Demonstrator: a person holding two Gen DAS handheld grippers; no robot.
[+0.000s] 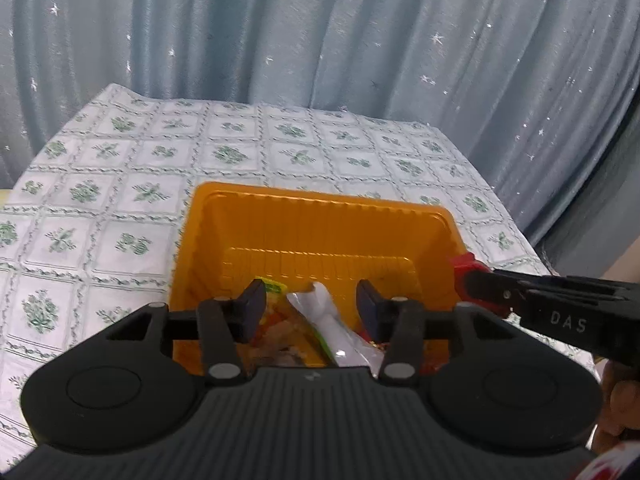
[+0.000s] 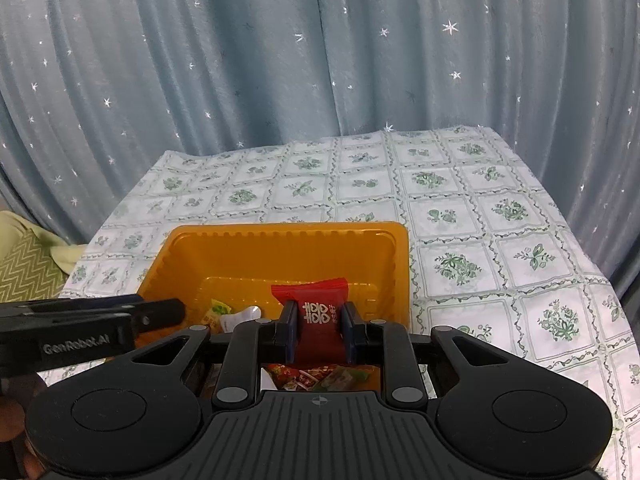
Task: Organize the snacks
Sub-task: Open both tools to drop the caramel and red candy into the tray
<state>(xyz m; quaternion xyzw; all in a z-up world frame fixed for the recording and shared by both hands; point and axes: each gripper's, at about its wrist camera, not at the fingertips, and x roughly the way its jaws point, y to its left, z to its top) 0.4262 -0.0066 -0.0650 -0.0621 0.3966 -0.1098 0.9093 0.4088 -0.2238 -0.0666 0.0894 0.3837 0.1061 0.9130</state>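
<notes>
Red snack packet (image 2: pixel 320 312), white characters, clamped in "GenRobot.AI" right hand-held gripper (image 2: pixel 319 330).

White tablecloth (image 2: pixel 500 240) with green floral squares, pale blue star-speckled curtain (image 2: pixel 280 60) behind (heavily pleated), green zigzag-patterned cushion (image 2: pixel 24 268) at left

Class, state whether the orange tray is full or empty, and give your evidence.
Partly filled. The orange tray has snack packets piled at its near end, while the far floor is bare.

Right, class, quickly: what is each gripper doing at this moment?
Left gripper: open, holding nothing, above the orange tray.
Right gripper: shut on the red snack packet, over the tray.
</notes>
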